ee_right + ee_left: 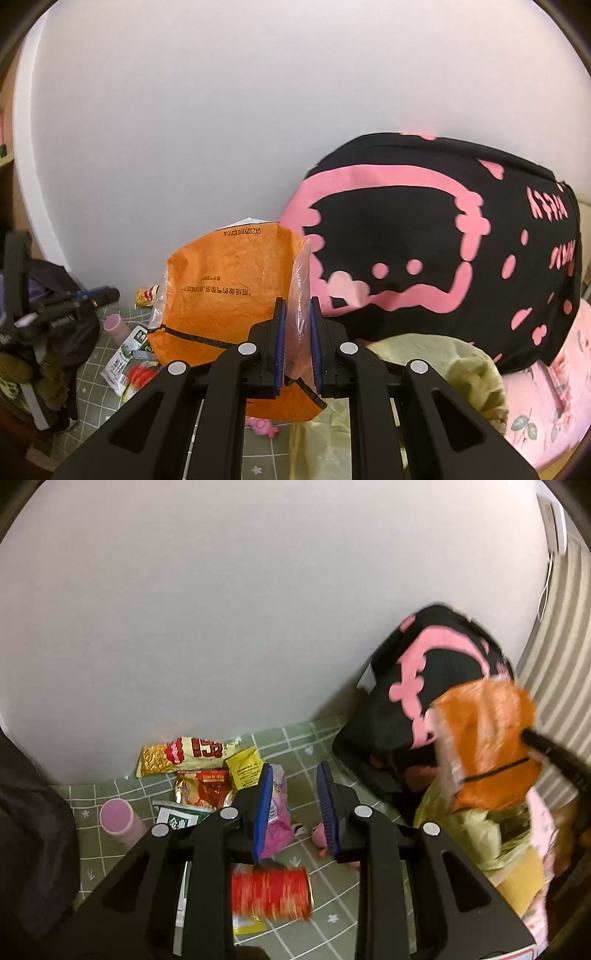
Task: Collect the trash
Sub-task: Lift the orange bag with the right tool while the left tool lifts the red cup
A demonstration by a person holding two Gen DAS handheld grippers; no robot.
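Far left on the green grid-pattern mat (325, 738), at about 10 o'clock from the left gripper (295, 771): pink cylindrical cup (116, 816), yellow-and-red crinkled noodle packet (184, 757), red-gold foil wrapper (201, 786). All uncollected.

Left gripper's jaws are spread with a clear gap and pinch nothing. Pink foil sachet (277, 812) lies on the mat just behind its left finger, apparently not gripped. Red cylindrical can (271, 893) is at 6 o'clock under the jaws, lying on its side, long axis running 9 to 3, blurred. Judged nearest pick for this hand.

Moving right, the orange paper bag with clear plastic side (487, 738) hangs at 2 o'clock from the left gripper. The right gripper (297, 301) is pressed together on the bag's clear plastic edge, bag body off to its 10 o'clock.

Yellow-green thin plastic bag (424, 354) sits just beside and below at the right gripper's 4 o'clock, likely the trash bag. The drop probably needs a short carry right and down. Black-and-pink printed cloth (424, 229) is behind it at 1 o'clock.
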